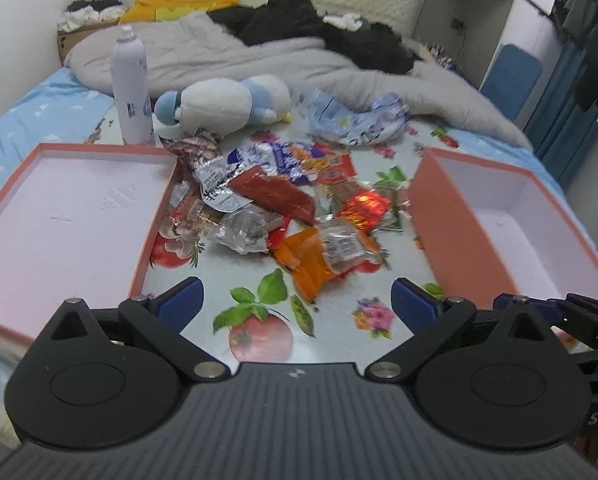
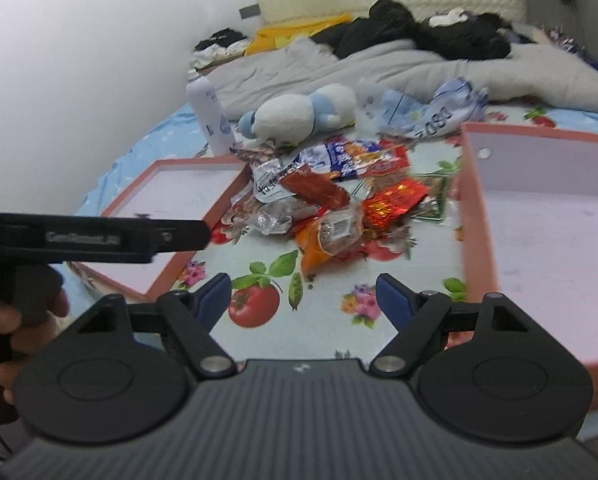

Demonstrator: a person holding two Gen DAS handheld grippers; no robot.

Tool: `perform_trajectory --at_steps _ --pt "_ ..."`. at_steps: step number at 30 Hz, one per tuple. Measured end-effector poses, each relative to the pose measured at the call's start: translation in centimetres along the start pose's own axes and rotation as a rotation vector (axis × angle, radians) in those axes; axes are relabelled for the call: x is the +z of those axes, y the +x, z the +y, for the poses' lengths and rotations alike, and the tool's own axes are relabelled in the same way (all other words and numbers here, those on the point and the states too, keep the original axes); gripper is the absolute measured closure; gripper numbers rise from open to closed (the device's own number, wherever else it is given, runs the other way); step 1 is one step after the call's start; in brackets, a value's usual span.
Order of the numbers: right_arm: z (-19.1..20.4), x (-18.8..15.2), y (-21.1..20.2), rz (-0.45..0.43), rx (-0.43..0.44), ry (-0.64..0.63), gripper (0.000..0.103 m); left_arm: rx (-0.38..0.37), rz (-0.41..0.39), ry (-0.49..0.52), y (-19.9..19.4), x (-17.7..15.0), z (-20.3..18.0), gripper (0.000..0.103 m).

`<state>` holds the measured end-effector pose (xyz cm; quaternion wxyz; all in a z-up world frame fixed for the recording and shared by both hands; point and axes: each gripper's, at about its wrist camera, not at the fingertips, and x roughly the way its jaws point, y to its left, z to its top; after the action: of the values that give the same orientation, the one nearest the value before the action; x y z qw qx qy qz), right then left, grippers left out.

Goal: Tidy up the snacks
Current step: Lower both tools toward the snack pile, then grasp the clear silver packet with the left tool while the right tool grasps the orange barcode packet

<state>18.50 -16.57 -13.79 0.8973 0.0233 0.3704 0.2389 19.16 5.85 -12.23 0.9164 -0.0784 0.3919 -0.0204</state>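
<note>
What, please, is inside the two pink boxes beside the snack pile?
Nothing shows in either: the shallow box and the deeper box show only bare white floors. The deeper box's near wall hides part of its floor, and the snacks lie between them.

I see salmon-pink boxes (image 1: 155,216) (image 2: 465,208) with pale insides, an orange packet (image 1: 305,258), a dark red packet (image 1: 275,194), a fruit-and-flower printed cloth (image 1: 259,320), a white-and-blue plush (image 1: 227,104), and a grey quilt (image 1: 227,60).

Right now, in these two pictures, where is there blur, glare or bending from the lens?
Left wrist view: the deep pink box is smeared by motion, and the red foil packet glares. Right wrist view: the pile of snacks is softly blurred; the wall and bed curve from the fisheye lens.
</note>
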Motion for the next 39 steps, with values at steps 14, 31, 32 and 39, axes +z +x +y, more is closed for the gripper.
perform_trajectory --at_steps 14,31,32,39 --pt "-3.7 2.8 15.4 0.137 -0.020 0.003 0.023 0.035 0.114 0.011 16.2 5.5 5.2 0.009" --pt "-3.0 3.2 20.0 0.202 -0.033 -0.013 0.041 0.025 0.233 0.086 24.8 6.2 6.4 0.028" --pt "-3.0 3.3 20.0 0.202 -0.029 -0.016 0.043 0.017 0.235 0.083 24.8 6.2 6.3 0.032" --pt "-3.0 4.0 19.0 0.181 -0.024 -0.015 0.055 0.028 0.242 0.054 24.1 6.3 5.9 0.041"
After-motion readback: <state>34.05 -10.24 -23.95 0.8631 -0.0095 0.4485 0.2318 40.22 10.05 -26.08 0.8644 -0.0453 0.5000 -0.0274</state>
